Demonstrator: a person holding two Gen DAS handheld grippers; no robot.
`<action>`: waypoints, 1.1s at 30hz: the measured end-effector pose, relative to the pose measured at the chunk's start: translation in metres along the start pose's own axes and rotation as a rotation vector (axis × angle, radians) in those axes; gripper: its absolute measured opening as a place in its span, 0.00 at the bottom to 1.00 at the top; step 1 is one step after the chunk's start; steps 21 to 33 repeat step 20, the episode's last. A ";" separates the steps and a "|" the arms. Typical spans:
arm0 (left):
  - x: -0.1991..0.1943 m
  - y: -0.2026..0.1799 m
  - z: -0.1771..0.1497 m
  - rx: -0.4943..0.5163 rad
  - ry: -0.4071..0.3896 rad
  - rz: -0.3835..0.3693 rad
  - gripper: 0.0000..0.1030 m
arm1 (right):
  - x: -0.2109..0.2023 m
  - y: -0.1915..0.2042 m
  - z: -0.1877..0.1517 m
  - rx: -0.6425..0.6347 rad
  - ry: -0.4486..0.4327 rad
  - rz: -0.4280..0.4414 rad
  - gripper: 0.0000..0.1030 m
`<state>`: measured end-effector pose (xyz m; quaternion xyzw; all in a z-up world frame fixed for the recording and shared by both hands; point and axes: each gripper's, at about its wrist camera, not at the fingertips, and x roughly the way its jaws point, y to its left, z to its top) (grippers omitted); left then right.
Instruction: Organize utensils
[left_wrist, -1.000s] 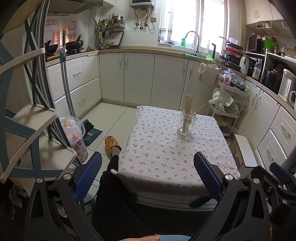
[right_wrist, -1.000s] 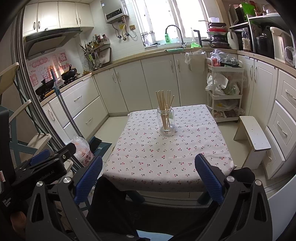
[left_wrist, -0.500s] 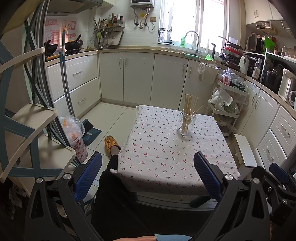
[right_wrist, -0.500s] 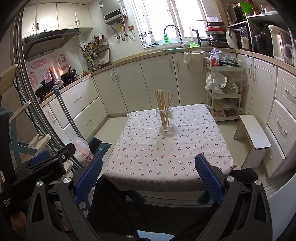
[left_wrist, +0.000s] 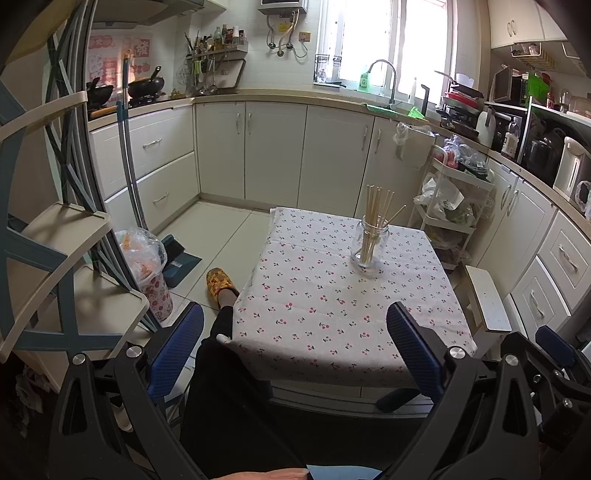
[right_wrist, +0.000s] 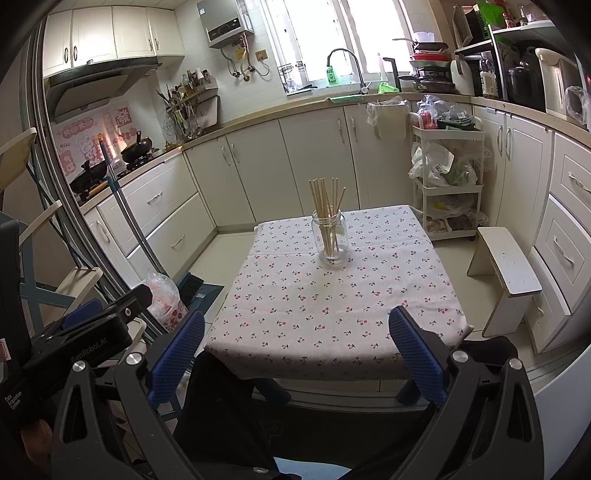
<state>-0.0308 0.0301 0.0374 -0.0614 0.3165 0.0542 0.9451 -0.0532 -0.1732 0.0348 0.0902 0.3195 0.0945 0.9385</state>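
a clear glass jar (left_wrist: 371, 243) stands upright on the far half of the tabletop (left_wrist: 314, 306), which is covered by a white cloth printed with small red cherries. a bundle of wooden chopsticks (left_wrist: 376, 218) stands in the jar, fanned out above its rim; one leans off to the right. how many sticks there are is hard to tell from here. the left gripper (left_wrist: 293, 350) is held back at the near edge of the tabletop, well apart from the jar, its blue-padded jaws spread wide with nothing between them. the right gripper (right_wrist: 295, 354) sits at the same near edge, likewise wide apart and empty. a person's dark-clothed leg (left_wrist: 221, 369) runs past the left corner of the tabletop to a yellow slipper (left_wrist: 219, 281) on the tiled floor. a white stool (right_wrist: 506, 266) stands to the right of the tabletop
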 end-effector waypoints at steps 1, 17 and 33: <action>0.000 -0.001 -0.001 -0.001 0.004 -0.003 0.93 | 0.000 0.000 0.000 0.000 0.000 0.000 0.93; -0.003 -0.007 -0.004 0.028 -0.018 -0.018 0.93 | -0.002 0.001 -0.006 0.006 -0.009 0.001 0.93; -0.003 -0.006 -0.004 0.026 -0.013 -0.019 0.93 | -0.005 0.002 -0.005 0.003 -0.011 0.003 0.93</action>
